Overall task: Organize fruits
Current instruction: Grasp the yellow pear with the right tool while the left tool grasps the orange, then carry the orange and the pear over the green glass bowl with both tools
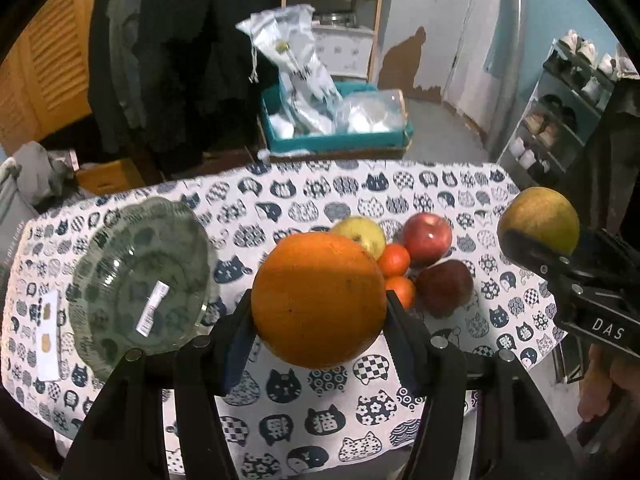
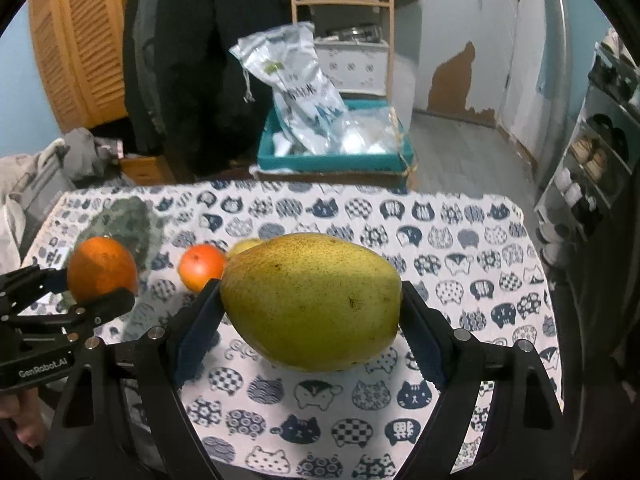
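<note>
My left gripper is shut on a large orange, held above the cat-print tablecloth. My right gripper is shut on a big yellow-green mango, also lifted off the table. On the cloth behind the orange lie a yellow apple, a red apple, a dark red fruit and two small tangerines. A clear glass bowl stands at the left, with nothing in it but a label. In the left wrist view the mango shows at the right; in the right wrist view the orange shows at the left.
Beyond the table's far edge stands a teal box with plastic bags, dark coats hang at the back left, and a shoe rack is at the right. A white card lies left of the bowl.
</note>
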{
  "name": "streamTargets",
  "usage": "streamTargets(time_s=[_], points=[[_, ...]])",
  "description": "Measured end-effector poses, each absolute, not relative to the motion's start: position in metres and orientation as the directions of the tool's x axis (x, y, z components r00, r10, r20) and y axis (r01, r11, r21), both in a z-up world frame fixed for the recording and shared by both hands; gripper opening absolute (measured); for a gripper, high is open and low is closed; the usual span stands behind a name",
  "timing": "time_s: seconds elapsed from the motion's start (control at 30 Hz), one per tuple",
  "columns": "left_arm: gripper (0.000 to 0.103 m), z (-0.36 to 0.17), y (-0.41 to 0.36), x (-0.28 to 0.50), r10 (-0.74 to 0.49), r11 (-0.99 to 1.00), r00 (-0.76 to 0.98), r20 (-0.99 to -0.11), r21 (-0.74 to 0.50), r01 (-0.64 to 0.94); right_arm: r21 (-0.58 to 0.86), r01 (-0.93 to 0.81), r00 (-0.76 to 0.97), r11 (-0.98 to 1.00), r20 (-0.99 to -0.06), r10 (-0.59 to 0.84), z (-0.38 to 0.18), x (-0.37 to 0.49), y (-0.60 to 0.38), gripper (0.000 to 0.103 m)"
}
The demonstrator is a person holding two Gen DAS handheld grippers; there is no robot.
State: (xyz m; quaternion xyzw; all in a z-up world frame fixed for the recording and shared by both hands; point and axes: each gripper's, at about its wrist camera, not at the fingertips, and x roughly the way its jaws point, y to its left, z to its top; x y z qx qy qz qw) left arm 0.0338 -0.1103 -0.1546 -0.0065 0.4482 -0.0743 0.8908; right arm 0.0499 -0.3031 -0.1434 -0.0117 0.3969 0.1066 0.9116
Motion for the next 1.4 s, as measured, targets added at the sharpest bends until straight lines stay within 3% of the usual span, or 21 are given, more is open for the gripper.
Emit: streamTargets(time_s=[0.7,1.4], points=[[0.062,-0.094,-0.025,0.023,-0.057,0.997,0.718,-0.694,-0.072,0.01,0.106,-0.308,0.725,0.946,-0.617,0.305,-0.07,0.052,-0.241,0.084],[0.062,-0.12,0.072,0.036,0.074,0.988,0.672,-0.737,-0.036,-0.149,0.161,-0.45,0.592,0.879,-0.683,0.428,-0.095,0.096,-0.116,0.084]])
